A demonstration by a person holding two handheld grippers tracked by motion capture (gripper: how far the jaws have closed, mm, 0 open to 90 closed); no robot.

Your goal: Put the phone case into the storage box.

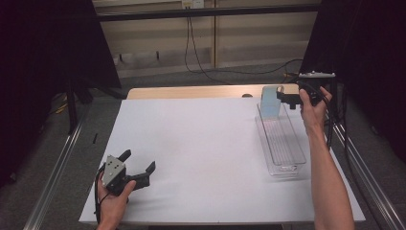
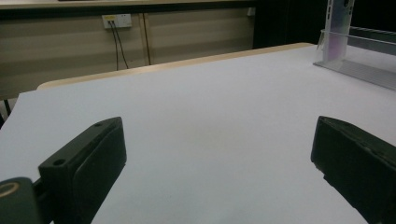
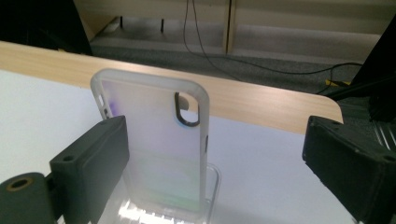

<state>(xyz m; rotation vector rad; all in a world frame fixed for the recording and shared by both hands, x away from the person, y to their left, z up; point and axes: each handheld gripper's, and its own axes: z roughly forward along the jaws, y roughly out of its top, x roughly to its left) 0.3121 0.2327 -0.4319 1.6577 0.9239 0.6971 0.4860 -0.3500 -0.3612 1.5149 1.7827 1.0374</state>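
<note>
Table (image 1: 201, 158), covered by a white sheet, bears a long clear tray (image 1: 283, 143) along its right side. Phone case (image 1: 272, 100), translucent with a dark-ringed camera cutout, stands upright at the tray's far end, seemingly leaning on the end wall. Right gripper (image 1: 287, 98) is held level at the case; in the right gripper view its jaws stand wide apart, one just beside the case's left edge, the other well clear on the right, nothing gripped. Left gripper (image 1: 140, 168) rests on the sheet near the front left corner, jaws spread and empty. Step in hand, as judged: the approach to grasp the case. Next move likely calls for centring the case between the jaws and closing on its edges without tipping it.
</note>
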